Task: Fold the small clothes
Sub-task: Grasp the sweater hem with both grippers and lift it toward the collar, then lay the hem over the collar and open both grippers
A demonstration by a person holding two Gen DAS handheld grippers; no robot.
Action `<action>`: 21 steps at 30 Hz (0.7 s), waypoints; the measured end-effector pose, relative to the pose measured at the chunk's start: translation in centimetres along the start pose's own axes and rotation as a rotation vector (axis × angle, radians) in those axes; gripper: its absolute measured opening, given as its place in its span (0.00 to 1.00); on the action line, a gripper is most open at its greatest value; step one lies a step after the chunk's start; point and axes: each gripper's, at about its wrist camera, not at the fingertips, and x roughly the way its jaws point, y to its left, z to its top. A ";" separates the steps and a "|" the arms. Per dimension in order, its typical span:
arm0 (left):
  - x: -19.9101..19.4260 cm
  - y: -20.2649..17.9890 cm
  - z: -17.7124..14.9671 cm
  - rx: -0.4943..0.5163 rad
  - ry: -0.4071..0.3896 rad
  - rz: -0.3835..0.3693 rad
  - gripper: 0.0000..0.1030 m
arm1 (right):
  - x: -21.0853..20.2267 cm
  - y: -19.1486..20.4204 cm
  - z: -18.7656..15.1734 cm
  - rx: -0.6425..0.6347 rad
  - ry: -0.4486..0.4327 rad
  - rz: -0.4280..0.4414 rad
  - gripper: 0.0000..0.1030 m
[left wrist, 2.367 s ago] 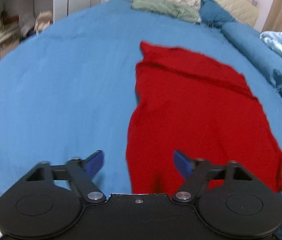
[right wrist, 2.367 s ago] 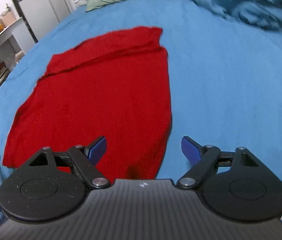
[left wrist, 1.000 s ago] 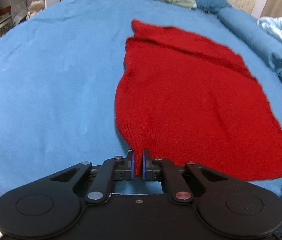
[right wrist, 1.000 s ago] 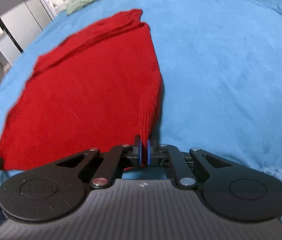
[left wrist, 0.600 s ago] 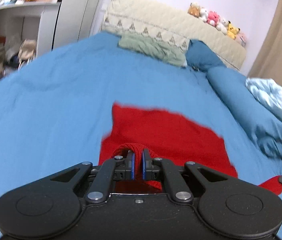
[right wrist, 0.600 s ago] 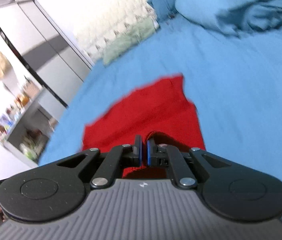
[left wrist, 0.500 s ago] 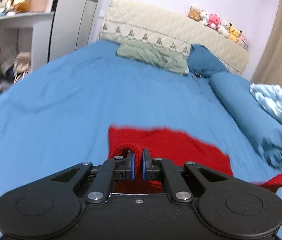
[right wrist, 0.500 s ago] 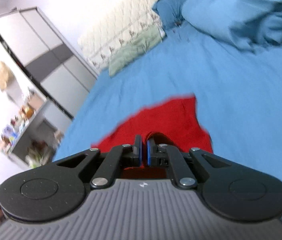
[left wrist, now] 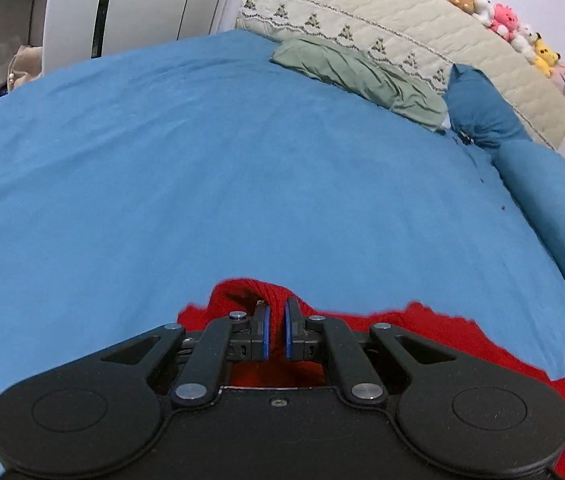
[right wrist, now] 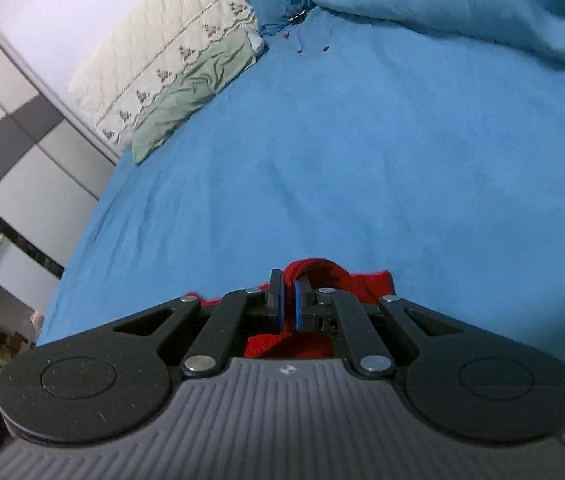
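Red knit garment [left wrist: 422, 328] pinched by both closed grippers, left [left wrist: 275, 330] and right [right wrist: 288, 306], above blue bed [left wrist: 242, 184]; first fold apparently underway, unfinished.

Blue-sheeted bed [left wrist: 242, 184], quilted cream headboard [left wrist: 402, 36], grey wardrobe [right wrist: 22, 152].

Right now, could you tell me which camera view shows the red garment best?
The left wrist view: the red garment spreads rightward beyond the left hand-held gripper. The right wrist view shows only a small bunch pinched in the right hand-held gripper.
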 end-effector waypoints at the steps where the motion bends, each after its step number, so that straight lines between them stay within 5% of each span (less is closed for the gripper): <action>1: 0.3 0.1 0.3 -0.003 -0.002 0.000 0.07 | 0.6 -0.1 0.3 -0.003 -0.009 -0.004 0.20; 4: 1.0 0.4 1.2 -0.037 0.017 -0.005 0.16 | 1.5 -0.2 1.0 -0.016 -0.020 -0.007 0.26; 5: 0.6 0.6 1.1 -0.044 0.023 0.004 0.30 | 1.5 -0.4 1.2 -0.023 -0.021 -0.004 0.32; 7: -0.8 0.6 0.8 -0.024 0.003 0.009 0.57 | 0.9 -0.1 1.1 -0.048 -0.036 -0.015 0.81; 9: -2.8 0.6 -0.1 0.028 -0.046 0.021 0.69 | -1.1 0.9 0.4 -0.103 -0.083 -0.030 0.99; 12: -5.3 0.6 -2.5 0.146 -0.045 -0.008 0.69 | -3.9 1.9 -1.7 -0.251 -0.114 0.016 1.00; 16: -5.9 1.3 -6.7 0.228 0.078 -0.065 0.70 | -5.0 2.5 -6.5 -0.490 -0.006 -0.002 1.00; 21: -5.3 0.8 -10.0 0.369 0.101 -0.020 0.76 | -3.2 1.8 -10.2 -0.543 0.107 -0.054 1.00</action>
